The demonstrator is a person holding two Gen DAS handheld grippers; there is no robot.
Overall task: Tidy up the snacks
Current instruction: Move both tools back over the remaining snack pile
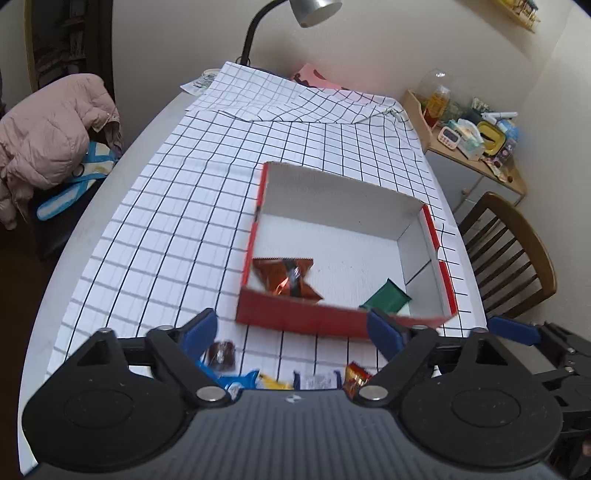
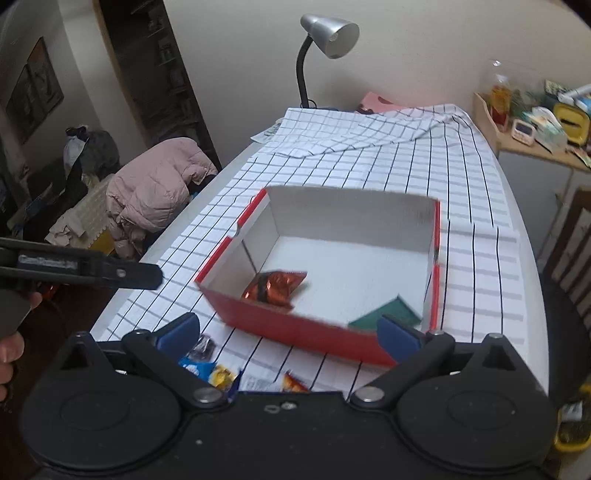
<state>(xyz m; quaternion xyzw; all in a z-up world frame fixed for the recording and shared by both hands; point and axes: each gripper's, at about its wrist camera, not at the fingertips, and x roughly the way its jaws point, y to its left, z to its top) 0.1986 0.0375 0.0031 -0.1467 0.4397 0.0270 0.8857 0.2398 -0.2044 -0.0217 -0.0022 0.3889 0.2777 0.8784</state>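
We record a red box (image 1: 295, 319) with a white inside, standing open-topped on the tabletop (image 1: 155, 236), which is covered by a white cloth with a black grid; inside it, toward the near left corner, lies a copper-red foil snack packet (image 1: 286, 277), and toward the near right corner a dark green snack packet (image 1: 388, 297), the two apart from one another; on the cloth just before the box's near wall we count several loose snacks, partly hidden by the gripper bodies: a dark maroon wrapped piece (image 1: 221, 354), a blue packet (image 1: 236, 380), a yellow one (image 1: 275, 384), a clear wrapper (image 1: 317, 380) and an orange-red packet (image 1: 356, 376); our left gripper (image 1: 291, 328) hangs over these loose snacks with its blue-padded fingers (image 1: 199, 328) spread wide and nothing between them; our right gripper (image 2: 288, 334) is likewise spread wide and empty, its fingers (image 2: 177, 334) clear of the box; beyond the box we note a silver gooseneck lamp (image 2: 328, 33) at the far end of the tabletop, a pink padded jacket (image 1: 48, 133) on a seat to the left, and a wooden chair (image 1: 517, 251) to the right.
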